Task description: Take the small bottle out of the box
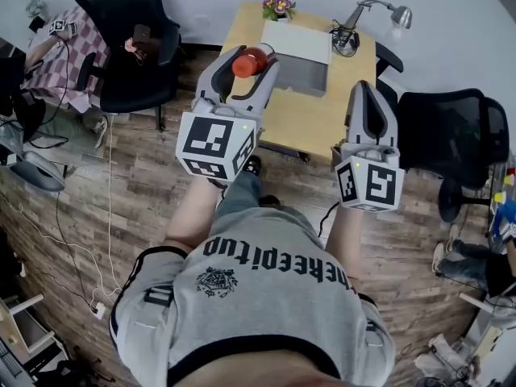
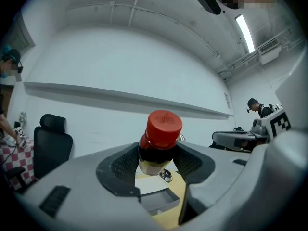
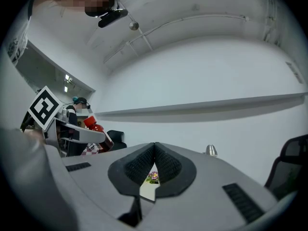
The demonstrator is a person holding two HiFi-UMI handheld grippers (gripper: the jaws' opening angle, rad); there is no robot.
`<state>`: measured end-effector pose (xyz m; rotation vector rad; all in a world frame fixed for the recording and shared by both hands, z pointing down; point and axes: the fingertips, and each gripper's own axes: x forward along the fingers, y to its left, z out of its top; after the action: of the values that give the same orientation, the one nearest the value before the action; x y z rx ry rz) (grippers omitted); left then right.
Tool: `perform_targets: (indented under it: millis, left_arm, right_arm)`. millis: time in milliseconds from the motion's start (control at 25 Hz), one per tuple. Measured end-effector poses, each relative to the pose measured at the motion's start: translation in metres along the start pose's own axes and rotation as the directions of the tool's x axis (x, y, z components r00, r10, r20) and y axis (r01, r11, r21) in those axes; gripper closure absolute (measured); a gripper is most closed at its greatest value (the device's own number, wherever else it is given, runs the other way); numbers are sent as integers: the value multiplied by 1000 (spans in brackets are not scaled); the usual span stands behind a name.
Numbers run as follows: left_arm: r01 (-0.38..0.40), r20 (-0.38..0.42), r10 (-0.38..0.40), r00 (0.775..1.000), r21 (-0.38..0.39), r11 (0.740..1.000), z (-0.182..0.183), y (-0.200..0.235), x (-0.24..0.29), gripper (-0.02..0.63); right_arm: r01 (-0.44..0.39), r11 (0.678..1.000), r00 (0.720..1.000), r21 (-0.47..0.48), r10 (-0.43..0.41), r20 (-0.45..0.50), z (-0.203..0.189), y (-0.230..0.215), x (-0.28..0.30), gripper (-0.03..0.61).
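Note:
A small bottle [image 1: 249, 62] with a red cap and dark body sits clamped between the jaws of my left gripper [image 1: 248, 63], held high above the wooden table [image 1: 322, 119]. In the left gripper view the small bottle [image 2: 159, 143] stands upright between the black pads, cap on top. The grey box [image 1: 300, 72] lies open on the table below, with its white lid [image 1: 297, 41] behind it. My right gripper [image 1: 367, 95] hangs to the right with its pads [image 3: 166, 166] pressed together and nothing between them.
On the table's far edge stand a small flower pot [image 1: 278, 8] and a desk lamp [image 1: 379, 10]. Black office chairs [image 1: 133, 43] stand left and right [image 1: 451, 135] of the table. People sit at both sides of the room. Cables run over the wooden floor.

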<state>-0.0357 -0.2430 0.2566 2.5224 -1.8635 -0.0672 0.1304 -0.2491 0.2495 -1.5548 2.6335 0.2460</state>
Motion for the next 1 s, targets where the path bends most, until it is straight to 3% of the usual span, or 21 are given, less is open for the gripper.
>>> perform_targets:
  millis: [1000]
  left_arm:
    - [-13, 67, 11, 998, 24, 1000, 11, -36, -46, 391]
  right_arm:
    - [26, 1000, 998, -7, -25, 53, 15, 1, -53, 577]
